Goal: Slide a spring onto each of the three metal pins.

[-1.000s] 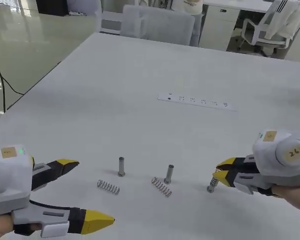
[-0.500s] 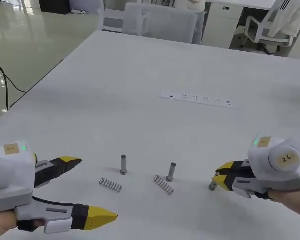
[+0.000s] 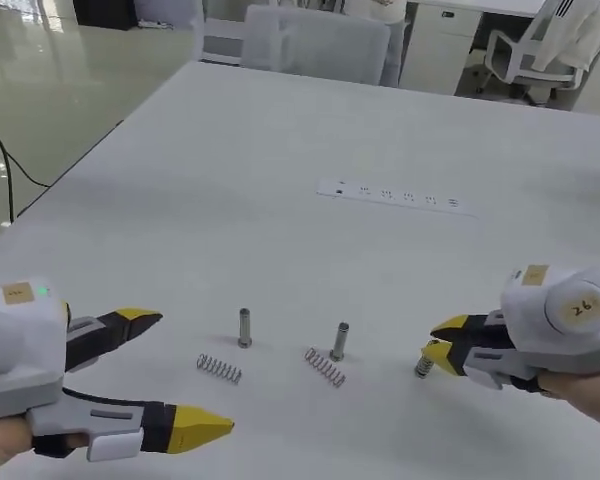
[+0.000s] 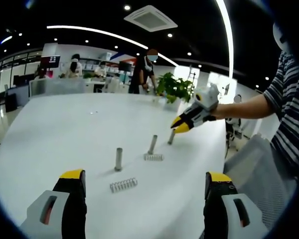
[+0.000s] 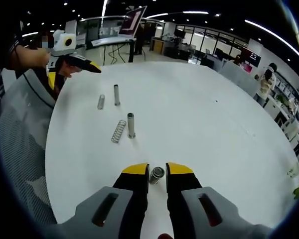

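A handwritten "26" stands on a round tan sticker (image 3: 581, 309) on the right gripper (image 3: 432, 338). A small tan label (image 3: 536, 273) beside it and another (image 3: 18, 293) on the left gripper (image 3: 190, 372) are too blurred to read.

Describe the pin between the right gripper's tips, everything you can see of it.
The rightmost pin is a short grey metal cylinder standing upright on the white table. In the head view a coiled spring appears to ring it. Its round top sits between the yellow tips of the right gripper, which flank it closely; whether they pinch it cannot be told.
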Available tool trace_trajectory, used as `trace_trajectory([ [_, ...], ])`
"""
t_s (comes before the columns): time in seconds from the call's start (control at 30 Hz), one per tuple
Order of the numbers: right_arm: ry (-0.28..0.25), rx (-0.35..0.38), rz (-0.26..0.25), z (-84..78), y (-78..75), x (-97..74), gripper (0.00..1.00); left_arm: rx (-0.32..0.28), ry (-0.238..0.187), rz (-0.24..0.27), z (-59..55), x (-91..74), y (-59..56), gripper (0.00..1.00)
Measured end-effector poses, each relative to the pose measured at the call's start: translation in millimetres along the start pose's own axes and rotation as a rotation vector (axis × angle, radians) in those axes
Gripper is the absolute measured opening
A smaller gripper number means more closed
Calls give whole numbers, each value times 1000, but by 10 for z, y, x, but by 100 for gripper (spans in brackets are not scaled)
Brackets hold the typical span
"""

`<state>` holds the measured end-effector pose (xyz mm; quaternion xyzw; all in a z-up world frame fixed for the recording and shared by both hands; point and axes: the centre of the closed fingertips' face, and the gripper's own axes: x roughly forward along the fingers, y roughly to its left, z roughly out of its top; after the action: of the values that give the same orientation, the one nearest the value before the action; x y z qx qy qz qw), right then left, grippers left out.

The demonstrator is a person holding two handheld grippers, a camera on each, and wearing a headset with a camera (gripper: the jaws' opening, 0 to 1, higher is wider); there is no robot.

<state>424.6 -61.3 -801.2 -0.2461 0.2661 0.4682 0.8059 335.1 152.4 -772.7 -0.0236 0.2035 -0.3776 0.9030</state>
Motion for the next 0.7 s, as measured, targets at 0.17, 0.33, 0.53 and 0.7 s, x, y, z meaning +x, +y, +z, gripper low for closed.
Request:
trace_trajectory([
  [0.17,-41,73,-7,36,10,-102,12,1,-2,0,3,4,-4,97],
  [0.33,-108,159,-9,110,34,-200,12,0,-1,-2,-6,15,-11,96],
  [0.53,-127,183,-3,108,144,-274,11,3,-3,-6,12,17,-24,96],
  [0.7,-104,195,24,-12,298,-243,11,1,-4,-4,21,0,-13,96],
])
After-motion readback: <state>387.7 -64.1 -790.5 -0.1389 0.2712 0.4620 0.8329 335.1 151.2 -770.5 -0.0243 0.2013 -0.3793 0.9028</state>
